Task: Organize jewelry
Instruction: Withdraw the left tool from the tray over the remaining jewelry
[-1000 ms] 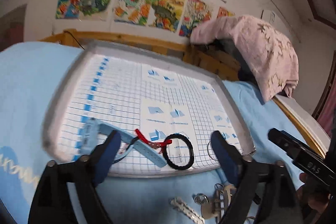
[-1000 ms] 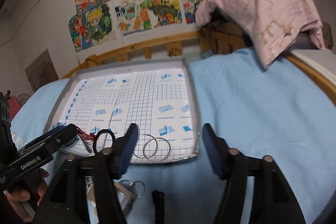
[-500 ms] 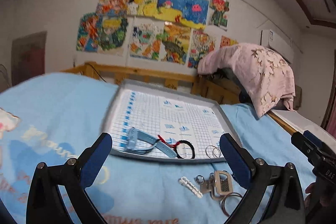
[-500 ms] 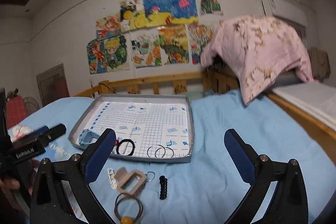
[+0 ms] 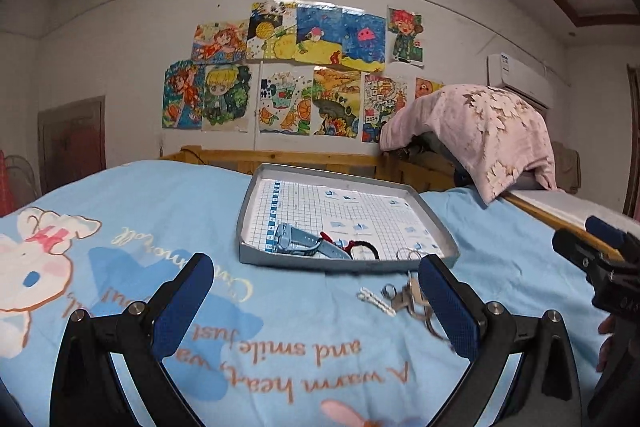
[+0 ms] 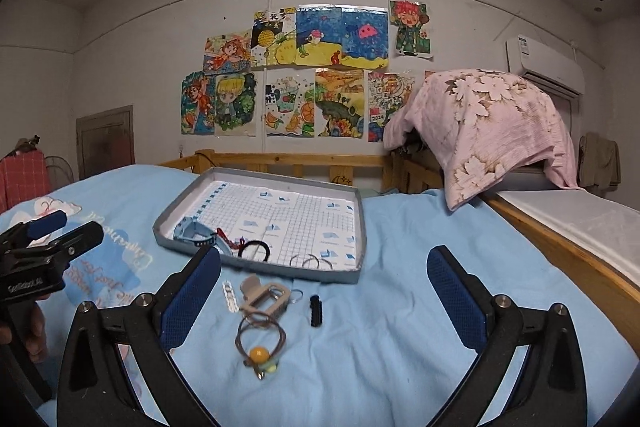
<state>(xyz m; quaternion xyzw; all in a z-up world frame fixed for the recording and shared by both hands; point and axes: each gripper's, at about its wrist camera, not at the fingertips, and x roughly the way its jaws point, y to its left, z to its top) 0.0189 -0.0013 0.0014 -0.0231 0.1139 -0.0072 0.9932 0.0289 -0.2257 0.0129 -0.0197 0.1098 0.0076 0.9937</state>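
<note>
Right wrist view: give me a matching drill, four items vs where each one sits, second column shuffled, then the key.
Items:
1. blue watch
2. two silver rings
3. black clip
4. cord with yellow bead

Places:
A. on the blue sheet, nearest the camera, between the open fingers of the right gripper
B. in the tray, near its front edge, right of the black hair tie
C. in the tray, front left corner
D. on the sheet, just outside the tray's front edge, right of the beige buckle

Pairs: 1-C, 2-B, 3-D, 4-A
</note>
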